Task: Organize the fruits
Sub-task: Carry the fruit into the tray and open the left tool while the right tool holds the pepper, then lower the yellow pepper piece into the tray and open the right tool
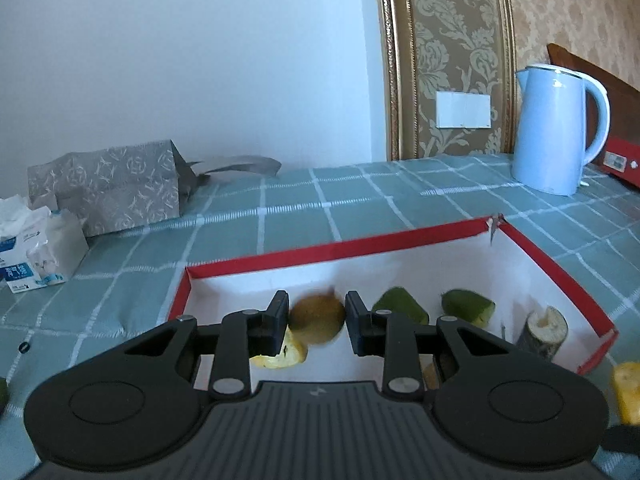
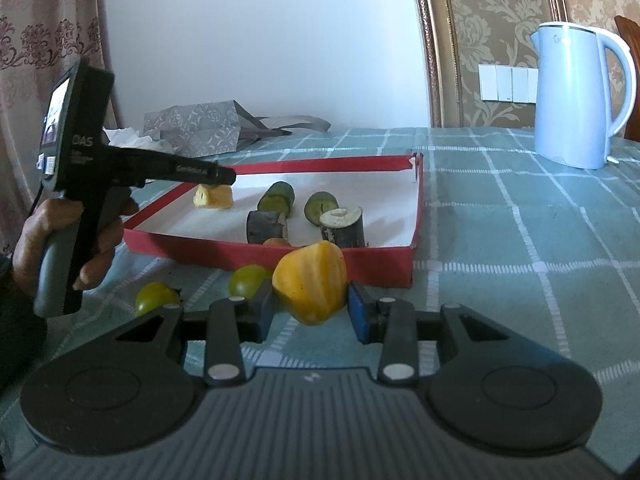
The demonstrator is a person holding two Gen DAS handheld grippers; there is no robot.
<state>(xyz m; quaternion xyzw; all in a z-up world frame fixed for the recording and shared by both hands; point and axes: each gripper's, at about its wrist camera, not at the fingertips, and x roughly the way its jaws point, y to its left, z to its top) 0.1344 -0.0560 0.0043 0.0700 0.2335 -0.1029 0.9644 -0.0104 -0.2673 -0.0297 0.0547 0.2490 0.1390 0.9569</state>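
On left tool (image 2: 224,178), "DAS" – white lettering

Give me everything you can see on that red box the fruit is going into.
The red box is a shallow, open cardboard-looking tray, red outside and along the rim, white inside. It sits flat on the checked tablecloth. One far corner looks torn. Inside lie cut green, yellow and dark-skinned pieces. The left tool reaches in over it.
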